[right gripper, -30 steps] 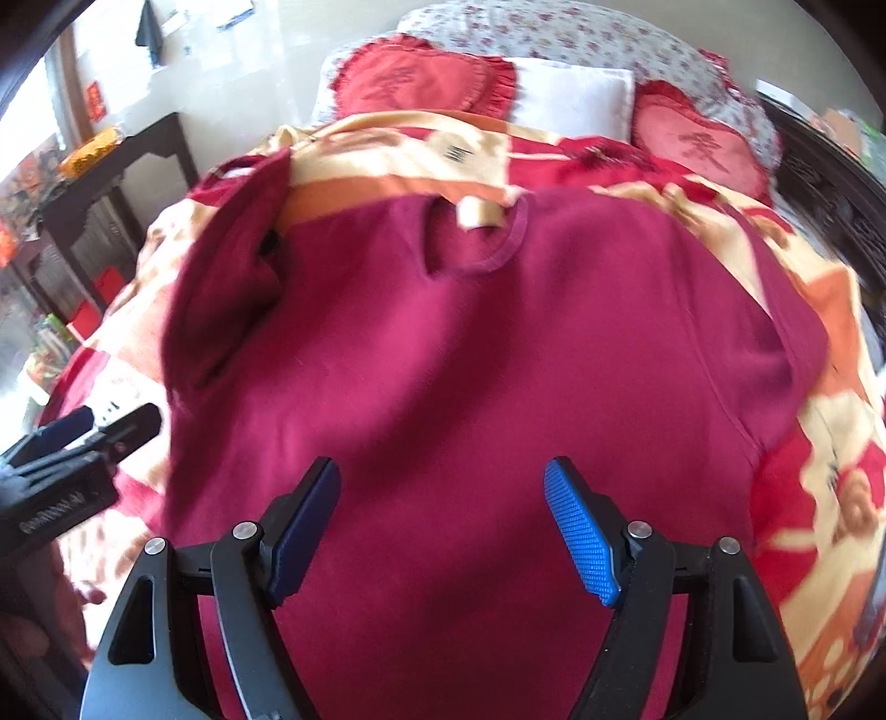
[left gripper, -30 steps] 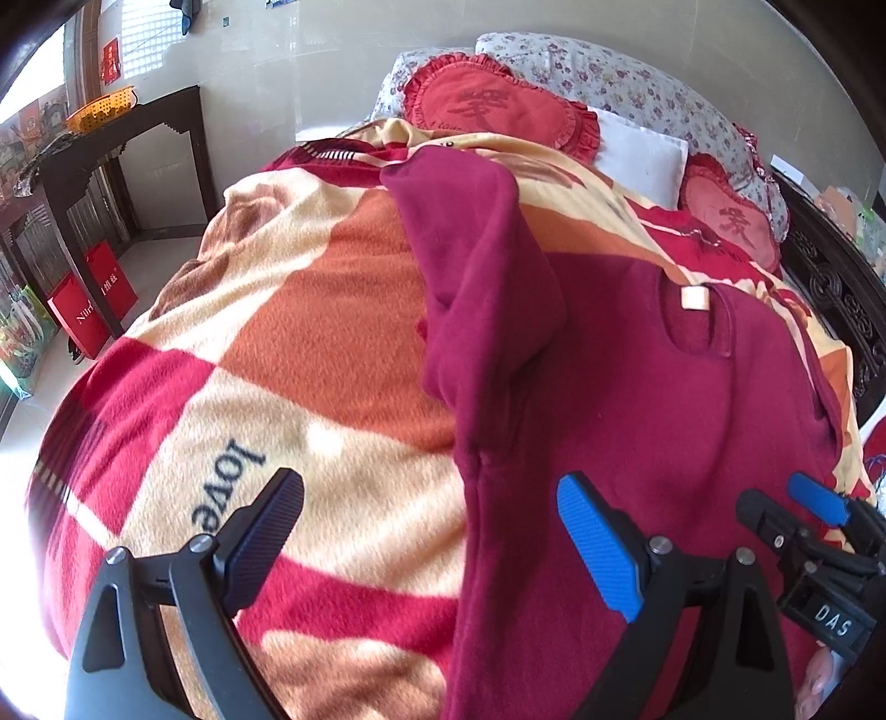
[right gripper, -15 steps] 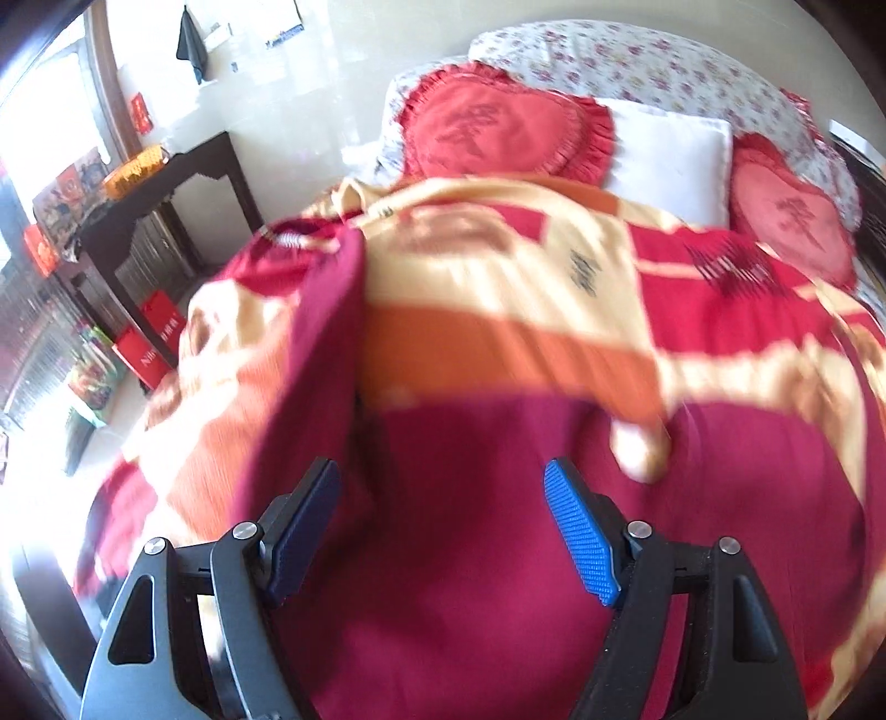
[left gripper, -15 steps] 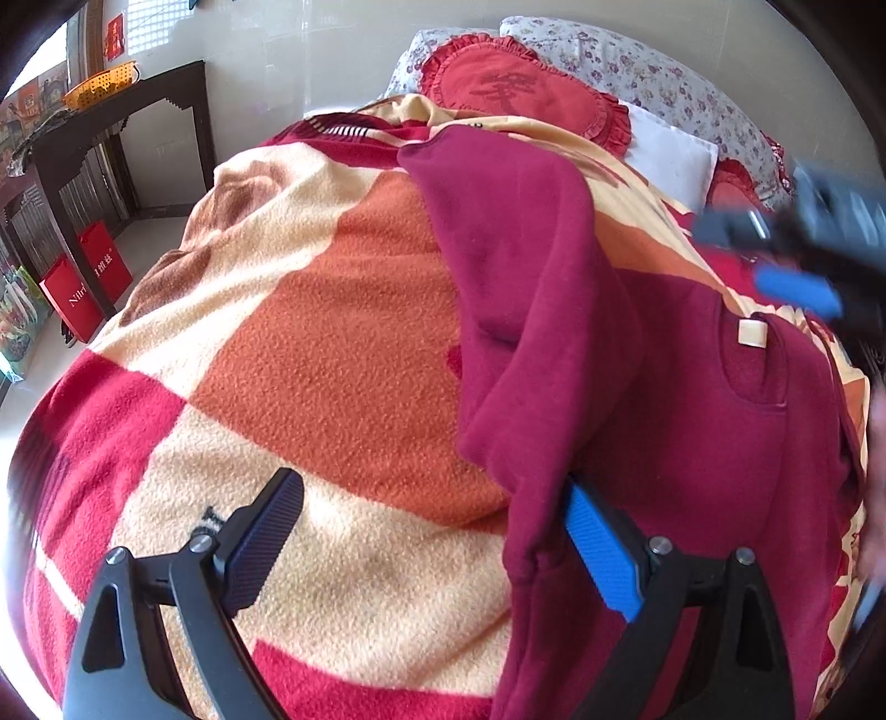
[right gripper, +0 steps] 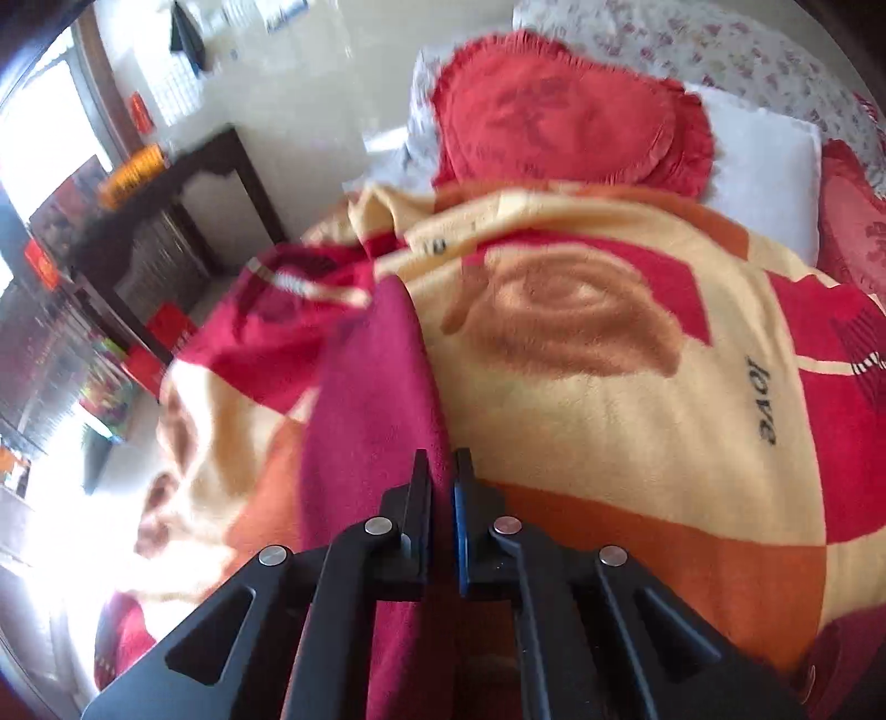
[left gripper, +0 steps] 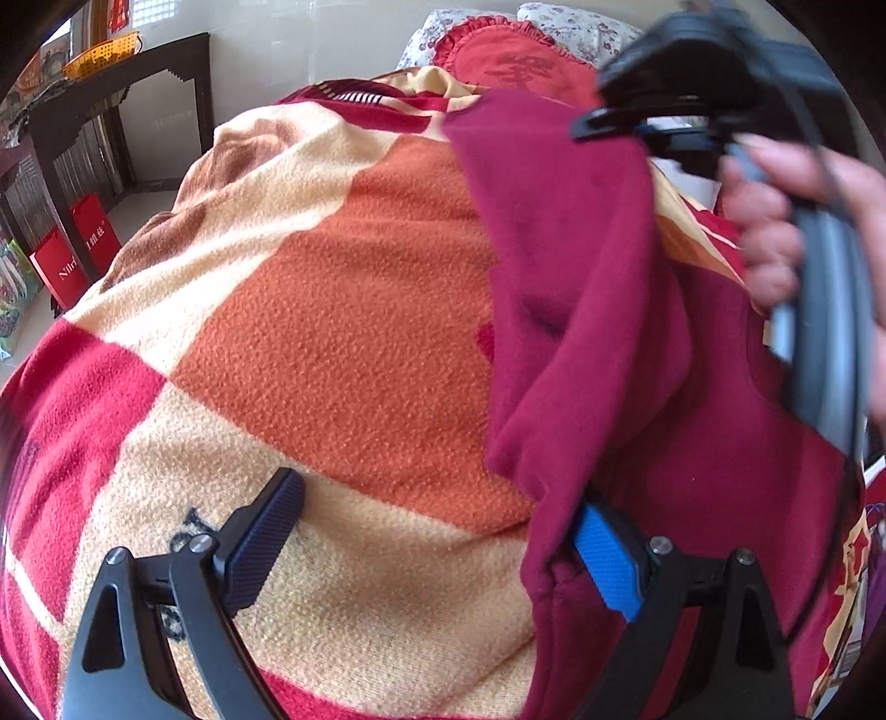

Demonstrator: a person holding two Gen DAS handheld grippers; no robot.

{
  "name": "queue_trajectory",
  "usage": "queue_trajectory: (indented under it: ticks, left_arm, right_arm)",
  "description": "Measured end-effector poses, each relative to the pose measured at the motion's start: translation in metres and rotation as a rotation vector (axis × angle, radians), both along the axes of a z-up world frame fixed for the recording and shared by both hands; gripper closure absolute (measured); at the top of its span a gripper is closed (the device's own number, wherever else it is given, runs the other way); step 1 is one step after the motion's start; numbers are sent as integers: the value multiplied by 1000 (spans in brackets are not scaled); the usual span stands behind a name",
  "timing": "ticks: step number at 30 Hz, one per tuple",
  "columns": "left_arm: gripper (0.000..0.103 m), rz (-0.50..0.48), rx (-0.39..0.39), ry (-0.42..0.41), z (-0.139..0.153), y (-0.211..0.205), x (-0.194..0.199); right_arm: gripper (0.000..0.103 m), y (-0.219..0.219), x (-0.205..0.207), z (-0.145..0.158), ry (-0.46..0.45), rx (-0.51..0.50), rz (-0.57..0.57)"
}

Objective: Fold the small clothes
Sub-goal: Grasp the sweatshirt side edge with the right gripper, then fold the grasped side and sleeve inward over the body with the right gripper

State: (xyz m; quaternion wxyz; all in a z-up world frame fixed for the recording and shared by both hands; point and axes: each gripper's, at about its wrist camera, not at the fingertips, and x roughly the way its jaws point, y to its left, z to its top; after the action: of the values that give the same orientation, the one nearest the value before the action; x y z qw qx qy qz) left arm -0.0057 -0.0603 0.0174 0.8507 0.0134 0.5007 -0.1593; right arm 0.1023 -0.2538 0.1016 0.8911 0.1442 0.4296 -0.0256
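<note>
White walls and a dark side bench (left gripper: 111,83) with an orange basket (left gripper: 102,52) frame the bed (right gripper: 764,72), whose head carries a floral pillow, a white pillow (right gripper: 764,160) and red heart cushions (right gripper: 570,111). Across the bed lies a fleece blanket (left gripper: 343,310) in orange, cream and red blocks (the word "love" is printed on it). On the blanket rests the maroon top (left gripper: 720,471), its body flat on the right side in the left wrist view, with one sleeve (left gripper: 565,232) raised off the blanket and running up toward the cushions. The right gripper (right gripper: 442,482) has its fingers pressed together on that sleeve, the fabric pinched between them; in the left wrist view it shows blurred, held by a hand (left gripper: 786,232) above the top. The left gripper (left gripper: 437,531) sits low over the blanket with its fingers wide apart, the blue finger (left gripper: 606,559) touching the edge of the top, the black one over bare blanket.
</note>
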Motion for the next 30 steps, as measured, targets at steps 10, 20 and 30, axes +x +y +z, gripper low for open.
queue_trajectory:
  ticks: [10, 20, 30]
  left_arm:
    - [7, -18, 3, -34, 9, -1, -18]
    - [9, -26, 49, -56, 27, 10, -36]
    - [9, -20, 30, -122, 51, -8, -31]
  right_arm:
    - [103, -86, -254, 51, -161, 12, -327]
    - [88, -113, -370, -3, 31, -44, -389]
    - [78, -179, -315, -7, 68, -169, -425]
